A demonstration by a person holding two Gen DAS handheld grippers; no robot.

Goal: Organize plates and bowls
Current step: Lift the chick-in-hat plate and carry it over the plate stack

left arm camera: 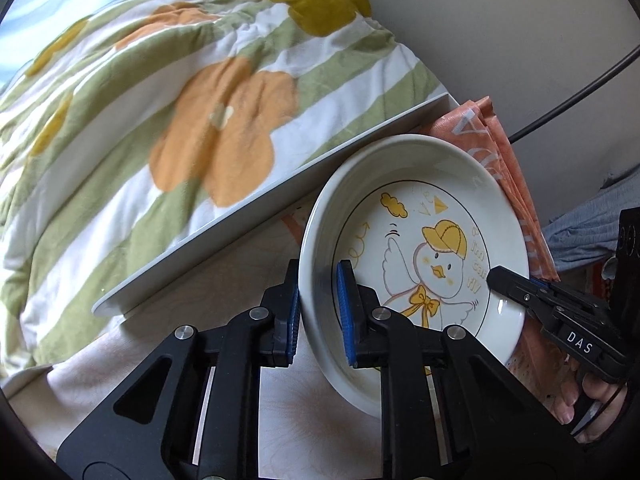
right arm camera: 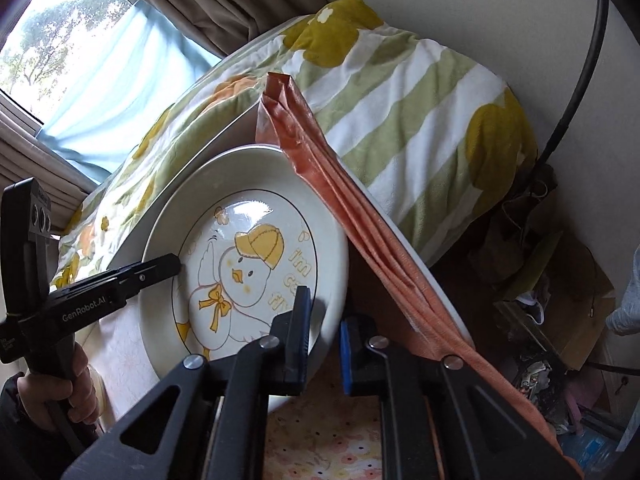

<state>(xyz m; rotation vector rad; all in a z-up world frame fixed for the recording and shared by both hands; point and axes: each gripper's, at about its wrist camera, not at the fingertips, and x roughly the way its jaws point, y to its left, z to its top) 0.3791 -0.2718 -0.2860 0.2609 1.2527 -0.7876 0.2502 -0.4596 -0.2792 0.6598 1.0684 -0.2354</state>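
Between both grippers' fingers (left arm camera: 345, 312) sits the plate (left arm camera: 416, 256) rim

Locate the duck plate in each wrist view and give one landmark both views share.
Left wrist view: the duck plate sits right of centre, tilted, its rim between the left hand-held gripper fingers.
Right wrist view: the duck plate sits left of centre, its rim between the right hand-held gripper fingers.
Shared landmark: the folded orange cloth beside the plate.

Soft window (right arm camera: 60, 40) daylight; fisheye-warped edges
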